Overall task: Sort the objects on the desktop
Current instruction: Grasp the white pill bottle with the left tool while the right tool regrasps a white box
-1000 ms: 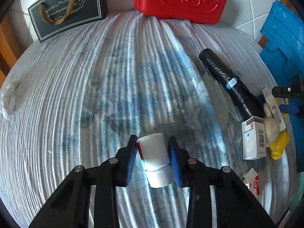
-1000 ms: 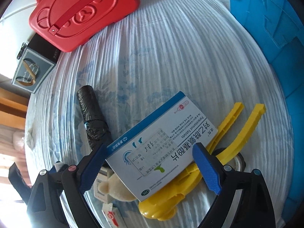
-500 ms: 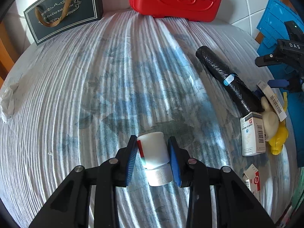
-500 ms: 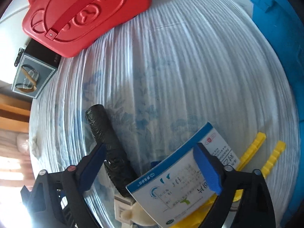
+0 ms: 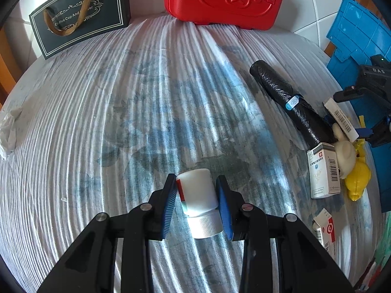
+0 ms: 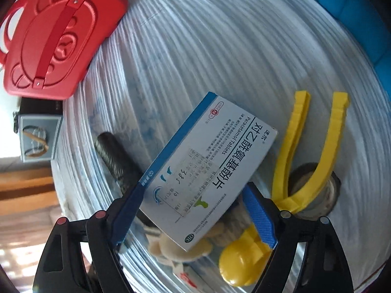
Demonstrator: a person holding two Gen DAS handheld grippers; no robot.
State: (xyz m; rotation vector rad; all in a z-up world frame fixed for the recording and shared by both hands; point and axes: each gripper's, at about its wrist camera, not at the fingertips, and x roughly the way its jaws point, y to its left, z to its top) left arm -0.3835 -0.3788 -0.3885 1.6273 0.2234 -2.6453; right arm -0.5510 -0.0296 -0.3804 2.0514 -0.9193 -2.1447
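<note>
Left gripper (image 5: 197,201) has its fingers clamped narrow on the white bottle (image 5: 196,191), ribbed cap toward the camera, held low over the striped surface (image 5: 122,122). That grip looks sound, though the smooth round body could twist between the flat pads if the hand swings fast.

Over on the right, the right gripper (image 6: 194,216) stands wide around the paracetamol box (image 6: 207,168), and its fingers are closing. The box sits between them, corner-on and tilted, with the left pad at its blue edge; whether the right pad has bitten yet, I cannot tell. Here is the risk: a box caught across a diagonal can pivot and squirt out as the squeeze builds, or the thin card can crush.

Below it, at 6 o'clock, lies a crowded pile: the yellow clip (image 6: 315,161), a cream soft toy (image 6: 180,249) and the black roll (image 6: 114,156) at 9 o'clock from the box. A dropped box lands in that heap, and fingers dipping lower could snag the clip's arms and drag it along.

The red case (image 5: 224,0) sits at 12 o'clock, well apart.
</note>
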